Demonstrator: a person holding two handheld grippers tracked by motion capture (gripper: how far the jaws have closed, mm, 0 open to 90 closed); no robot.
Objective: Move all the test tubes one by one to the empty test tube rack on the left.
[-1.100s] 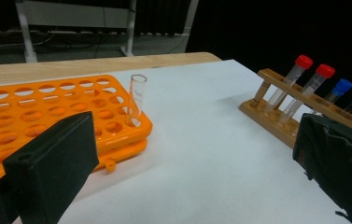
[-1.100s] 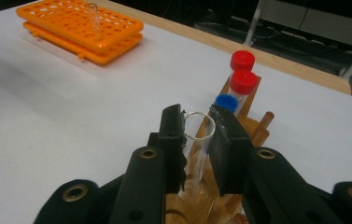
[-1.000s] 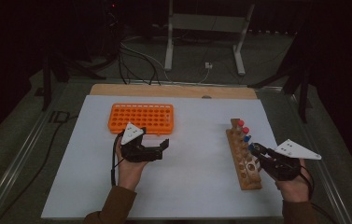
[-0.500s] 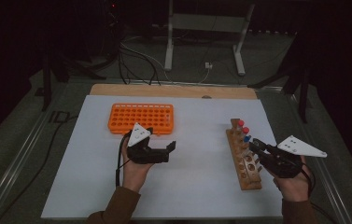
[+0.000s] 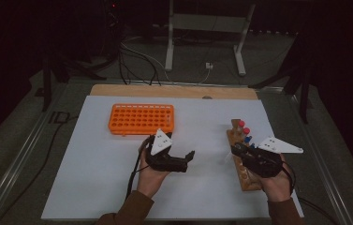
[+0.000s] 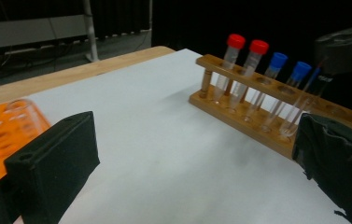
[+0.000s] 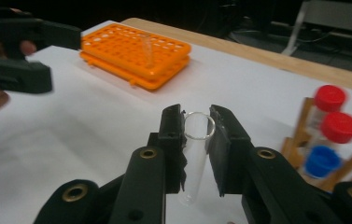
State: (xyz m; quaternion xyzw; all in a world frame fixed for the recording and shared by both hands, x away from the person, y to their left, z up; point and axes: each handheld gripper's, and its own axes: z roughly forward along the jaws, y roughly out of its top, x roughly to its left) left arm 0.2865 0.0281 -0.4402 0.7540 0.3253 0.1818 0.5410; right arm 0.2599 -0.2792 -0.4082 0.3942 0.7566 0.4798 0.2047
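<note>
We hold an uncapped clear tube point(image 7: 196, 149) between the jaws of our right gripper point(image 7: 196, 140), pinched just below its rim, mouth up, above the white mat point(image 5: 118, 183) beside the wooden rack point(image 5: 244, 159). That rack keeps two red-capped tubes point(image 6: 243, 70) and two blue-capped tubes point(image 6: 283, 84). Our left gripper point(image 5: 183, 161) hangs over the mat's middle, jaws wide and empty, pointing towards the rack. The orange rack point(image 5: 141, 118) sits well apart at the far left, one clear tube point(image 7: 147, 49) already standing in it. We judge this a transfer step: next we carry the tube across, or hand it over, keeping it upright and lining it with a free hole.
</note>
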